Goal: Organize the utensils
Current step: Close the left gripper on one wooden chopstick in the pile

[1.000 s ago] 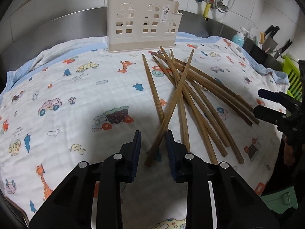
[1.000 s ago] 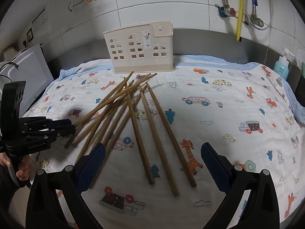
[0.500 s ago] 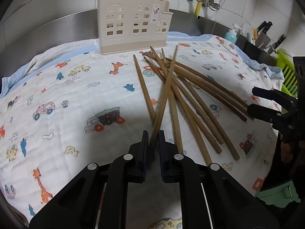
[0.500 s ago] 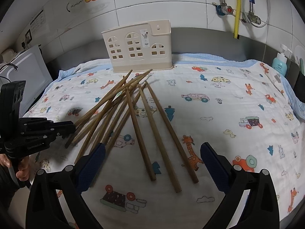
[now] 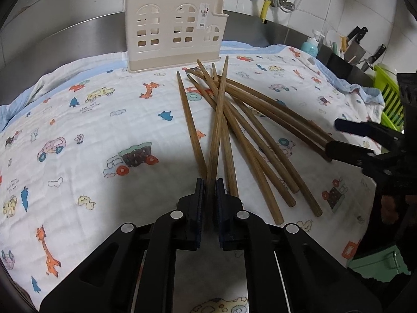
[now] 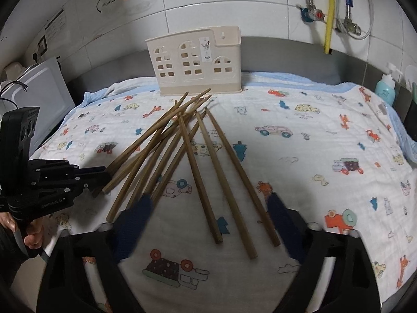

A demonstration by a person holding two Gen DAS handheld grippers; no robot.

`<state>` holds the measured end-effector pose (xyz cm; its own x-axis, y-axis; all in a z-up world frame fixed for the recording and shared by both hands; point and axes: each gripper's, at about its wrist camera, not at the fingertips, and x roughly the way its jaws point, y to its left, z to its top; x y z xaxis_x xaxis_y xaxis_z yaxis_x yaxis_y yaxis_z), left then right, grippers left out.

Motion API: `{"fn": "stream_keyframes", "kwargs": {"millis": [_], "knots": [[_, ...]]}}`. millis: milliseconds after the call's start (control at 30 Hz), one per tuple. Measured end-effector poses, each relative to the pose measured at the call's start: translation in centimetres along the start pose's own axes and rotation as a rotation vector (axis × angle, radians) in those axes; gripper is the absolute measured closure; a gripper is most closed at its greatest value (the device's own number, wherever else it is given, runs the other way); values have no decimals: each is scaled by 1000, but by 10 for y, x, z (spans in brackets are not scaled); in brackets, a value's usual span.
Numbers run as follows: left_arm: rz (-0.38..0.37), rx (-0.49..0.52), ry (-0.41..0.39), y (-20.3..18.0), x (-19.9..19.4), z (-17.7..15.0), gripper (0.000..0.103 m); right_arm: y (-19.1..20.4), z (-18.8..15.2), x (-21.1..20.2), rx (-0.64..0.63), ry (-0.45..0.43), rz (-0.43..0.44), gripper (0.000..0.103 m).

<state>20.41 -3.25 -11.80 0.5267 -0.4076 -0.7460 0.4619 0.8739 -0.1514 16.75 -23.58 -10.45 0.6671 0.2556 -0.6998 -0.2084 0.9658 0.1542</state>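
The left tongs point(image 5: 210, 190) are closed tight on the thick end of one wooden chopstick point(image 5: 216, 127), which runs forward from the pads and crosses over the rest of the pile, its thin tip pointing toward the cream plastic holder point(image 5: 175, 31). In the right wrist view those same left tongs point(image 6: 100, 172) sit at the left edge of the pile, with the person's hand point(image 6: 32, 230) below them on the grip. The right tongs point(image 6: 208, 211) are spread wide, their blue padded fingers point(image 6: 134, 217) low over the cloth on either side of the near ends of three chopsticks that lie apart from the main bundle, gripping nothing. The other chopsticks point(image 6: 166, 146) lie fanned out on a white cloth point(image 5: 86, 127) printed with cars, giraffes and trees that covers the worktop; their thin tips gather near the foot of the holder and their thick ends spread toward the cameras. The holder stands upright at the back edge of the cloth against a steel backsplash point(image 5: 65, 36), its front cut with small window-shaped holes. Whether anything is inside it cannot be told. At the far right of the left wrist view are a blue soap bottle point(image 5: 310, 45), knives in a dark block point(image 5: 357, 44) and a green rack point(image 5: 388, 96).
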Motion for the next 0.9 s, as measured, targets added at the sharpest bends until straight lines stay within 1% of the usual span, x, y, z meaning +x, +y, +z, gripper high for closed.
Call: {"fn": "stream_keyframes", "kwargs": {"millis": [167, 333, 433, 467, 533, 600, 633, 700, 900], "knots": [[-5, -9, -12, 2, -4, -2, 95, 4, 0, 1, -5, -2, 3, 22], [-8, -27, -26, 3, -8, -2, 96, 9, 0, 3, -16, 0, 12, 25], [-9, -45, -33, 3, -11, -2, 96, 11, -2, 6, -18, 11, 22, 30], [-7, -52, -43, 2, -13, -2, 96, 11, -2, 6, -17, 12, 25, 33], [-9, -63, -58, 2, -18, -2, 96, 10, -2, 7, -14, 12, 24, 34], [-10, -73, -75, 1, -23, -2, 96, 8, -2, 9, -12, 17, 31, 40], [-8, -76, -85, 0, -25, -1, 96, 7, -2, 10, -12, 19, 31, 42], [-7, -77, -99, -2, -28, 1, 96, 5, -3, 14, -19, 26, 29, 49], [-8, -75, -116, -5, -33, 3, 96, 6, -1, 19, -51, 21, 5, 53]]}}
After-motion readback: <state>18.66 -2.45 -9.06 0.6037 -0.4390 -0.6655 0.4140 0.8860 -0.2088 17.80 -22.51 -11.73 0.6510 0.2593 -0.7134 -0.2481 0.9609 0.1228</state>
